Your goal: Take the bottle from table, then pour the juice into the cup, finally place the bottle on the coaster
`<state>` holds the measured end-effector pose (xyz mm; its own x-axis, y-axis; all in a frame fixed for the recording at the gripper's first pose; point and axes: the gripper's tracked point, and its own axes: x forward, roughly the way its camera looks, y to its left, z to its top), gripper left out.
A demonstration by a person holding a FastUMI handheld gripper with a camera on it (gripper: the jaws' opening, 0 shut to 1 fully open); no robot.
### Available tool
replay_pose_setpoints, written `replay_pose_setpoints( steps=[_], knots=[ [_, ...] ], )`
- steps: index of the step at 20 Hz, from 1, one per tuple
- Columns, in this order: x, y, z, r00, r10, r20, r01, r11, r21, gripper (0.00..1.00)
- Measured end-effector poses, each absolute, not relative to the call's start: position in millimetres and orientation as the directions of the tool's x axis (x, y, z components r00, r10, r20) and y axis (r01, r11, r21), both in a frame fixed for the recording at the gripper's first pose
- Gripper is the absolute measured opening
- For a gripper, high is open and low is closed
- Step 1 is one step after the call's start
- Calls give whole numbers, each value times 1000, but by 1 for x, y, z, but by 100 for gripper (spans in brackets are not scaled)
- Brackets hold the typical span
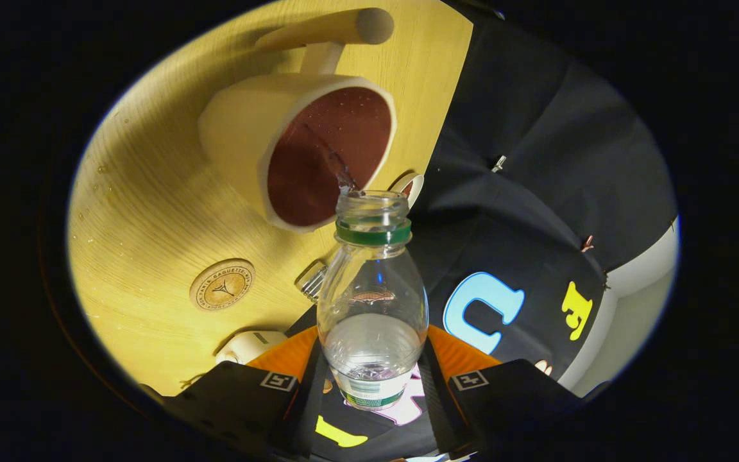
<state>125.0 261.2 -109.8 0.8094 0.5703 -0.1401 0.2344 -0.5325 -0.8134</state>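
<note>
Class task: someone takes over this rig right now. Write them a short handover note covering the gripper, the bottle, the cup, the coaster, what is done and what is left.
Gripper: shut on the bottle, uncapped and tipped toward the cup.
Cup: on the table beyond the fingers, dark inside; a thin stream runs into it from the bottle mouth.
Coaster: round, on the table nearer the fingers than the cup, nothing on it.
Done: bottle picked up, pouring under way.
Left: finish pouring, then stand the bottle on the coaster.

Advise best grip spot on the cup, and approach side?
Probably the handle: it juts from the cup wall on the side away from the bottle, clear above the table. Come from that side; the wide rim suits two fingers poorly. The gripper is shut on the bottle, pouring.
</note>
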Motion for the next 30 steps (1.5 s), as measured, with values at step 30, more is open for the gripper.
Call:
replay_pose_setpoints(
  steps=[30],
  knots=[
    [126,260,-97,776,617,-132,314,-559,-767,72]
  ],
)
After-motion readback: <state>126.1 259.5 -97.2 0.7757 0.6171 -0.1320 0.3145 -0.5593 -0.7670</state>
